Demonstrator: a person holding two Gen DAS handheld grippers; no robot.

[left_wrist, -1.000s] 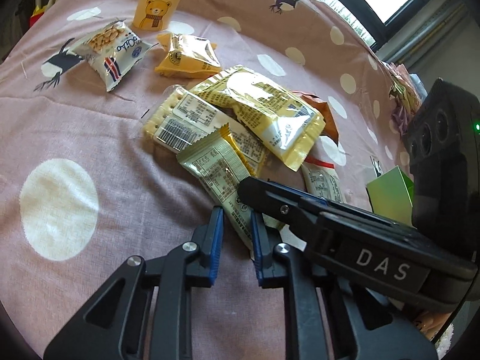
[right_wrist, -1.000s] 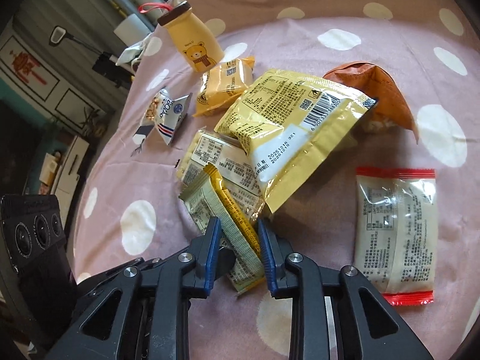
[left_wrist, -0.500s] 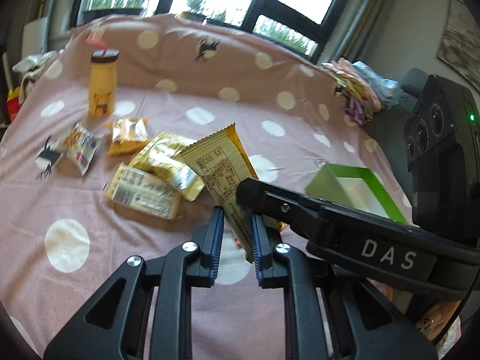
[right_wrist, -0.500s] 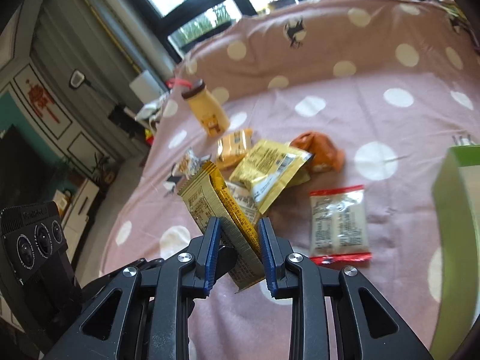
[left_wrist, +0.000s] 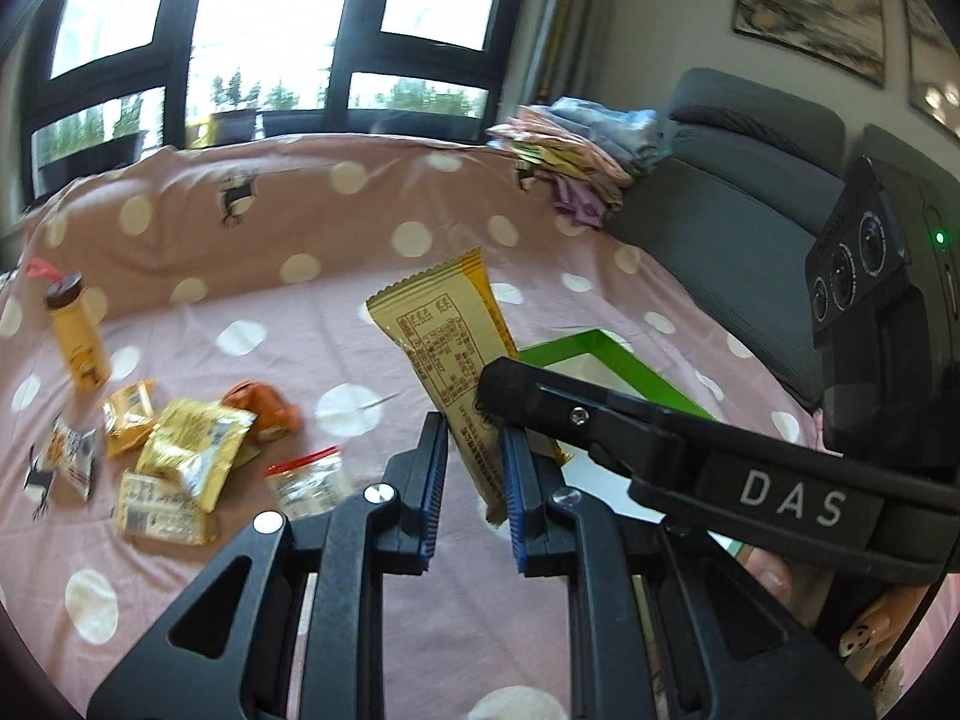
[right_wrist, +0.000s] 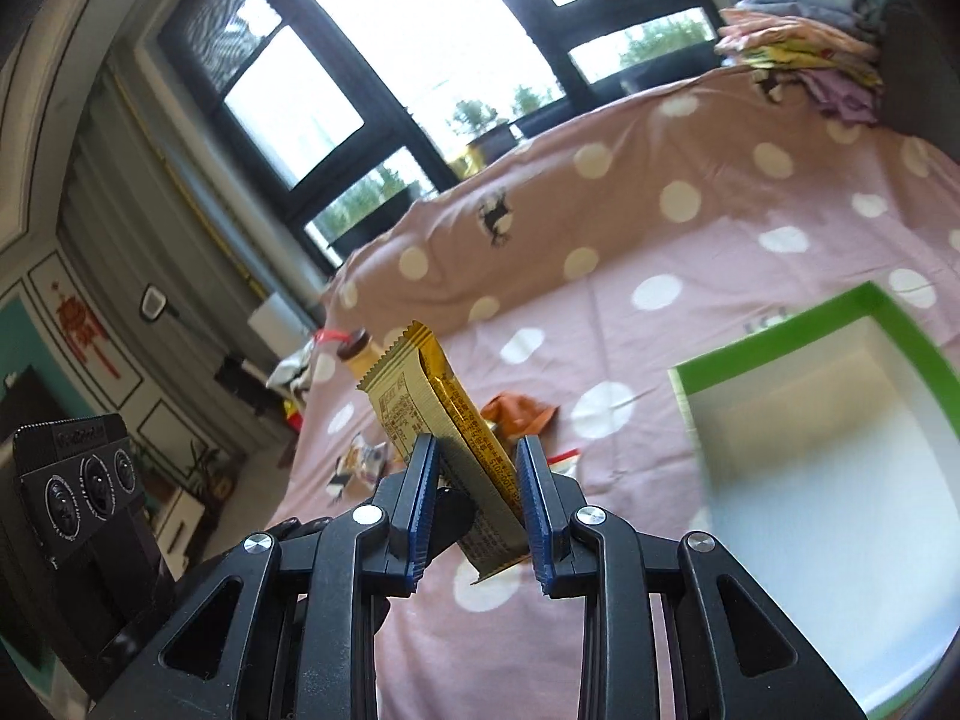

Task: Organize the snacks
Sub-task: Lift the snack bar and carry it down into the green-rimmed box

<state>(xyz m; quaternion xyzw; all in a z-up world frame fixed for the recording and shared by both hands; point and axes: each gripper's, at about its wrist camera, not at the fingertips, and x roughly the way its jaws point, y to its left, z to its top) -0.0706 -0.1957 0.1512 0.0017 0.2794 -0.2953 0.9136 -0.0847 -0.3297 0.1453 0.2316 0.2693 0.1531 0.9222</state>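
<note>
I've got both sets of jaws clenched on the long yellow foil snack bar wrapper (left_wrist: 447, 360) — left gripper (left_wrist: 474, 495) and right gripper (right_wrist: 477, 504) — its long axis near upright, raised above the bed, the open green-rimmed white box (right_wrist: 774, 339) just right of it.

Green box (right_wrist: 780, 354) lies open-topped (empty inside); bare spotted cloth (right_wrist: 630, 228) surrounds it.

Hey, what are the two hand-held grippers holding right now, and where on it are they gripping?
Both grip one yellow snack bar wrapper, lifted off the bed. The left hand-held gripper and the right hand-held gripper are each shut on its lower end, the top standing free.
</note>
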